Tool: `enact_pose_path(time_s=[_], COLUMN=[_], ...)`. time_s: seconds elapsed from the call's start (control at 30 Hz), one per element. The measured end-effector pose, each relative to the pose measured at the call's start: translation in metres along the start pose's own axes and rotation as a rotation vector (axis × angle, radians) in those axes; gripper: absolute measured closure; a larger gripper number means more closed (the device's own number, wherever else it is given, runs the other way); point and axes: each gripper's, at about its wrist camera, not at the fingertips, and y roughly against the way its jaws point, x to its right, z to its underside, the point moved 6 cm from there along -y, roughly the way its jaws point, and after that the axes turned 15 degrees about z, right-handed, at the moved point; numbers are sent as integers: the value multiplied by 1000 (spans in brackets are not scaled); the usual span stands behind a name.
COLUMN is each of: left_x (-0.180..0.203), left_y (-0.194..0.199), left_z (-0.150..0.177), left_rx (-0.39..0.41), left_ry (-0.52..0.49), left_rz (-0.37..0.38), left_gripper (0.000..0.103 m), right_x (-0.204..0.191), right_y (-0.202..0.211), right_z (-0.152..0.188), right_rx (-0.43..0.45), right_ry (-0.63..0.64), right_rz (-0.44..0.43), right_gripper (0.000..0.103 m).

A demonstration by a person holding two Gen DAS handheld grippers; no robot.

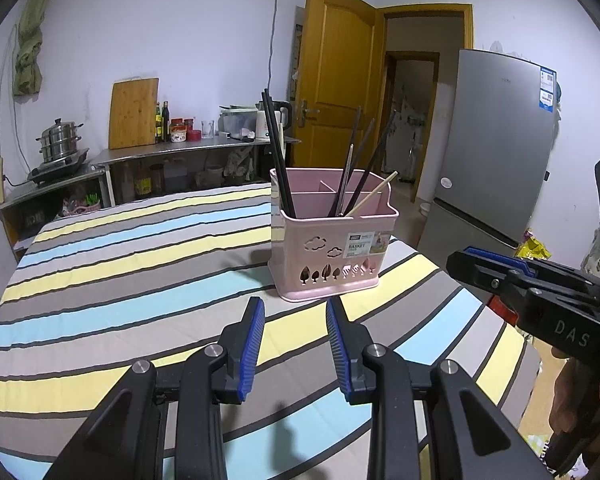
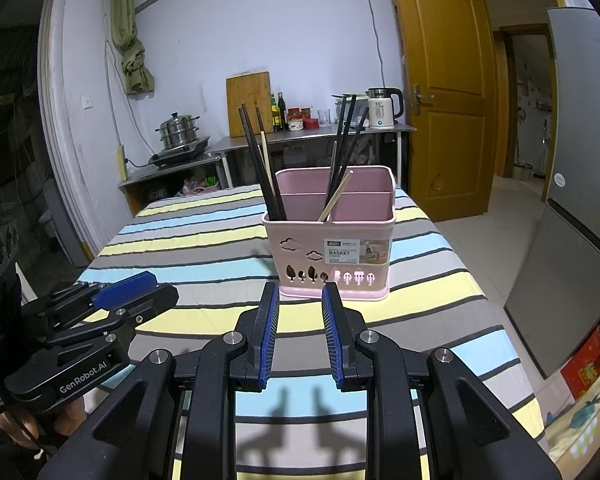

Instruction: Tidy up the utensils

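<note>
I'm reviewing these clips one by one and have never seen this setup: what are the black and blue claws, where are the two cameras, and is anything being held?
There is no robot arm here. A person holds a two-finger gripper in each hand, with a fisheye camera looking forward along the fingers. One picture comes from the left gripper, the other from the right gripper; each also glimpses its partner at the frame edge. Both stand open and hold nothing. On the table's striped cloth stands a pink utensil basket with dividers. Dark chopsticks lean in its left part; more dark ones and a pale wooden chopstick lean on the right.
</note>
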Motion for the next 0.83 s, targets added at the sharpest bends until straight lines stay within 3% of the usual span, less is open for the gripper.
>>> enact_pose_path(time_s=[0.37, 0.83], left_x=[0, -3], left_y=[-5, -8], left_z=[4, 9], left_rx=[-18, -31], left_ry=[-1, 0], left_rz=[22, -9], left_gripper=[71, 71], right_x=[1, 3], right_y=[-2, -6], right_z=[0, 2], right_rx=[-6, -14], right_ry=[3, 2], right_rz=[2, 4], right_gripper=[80, 80])
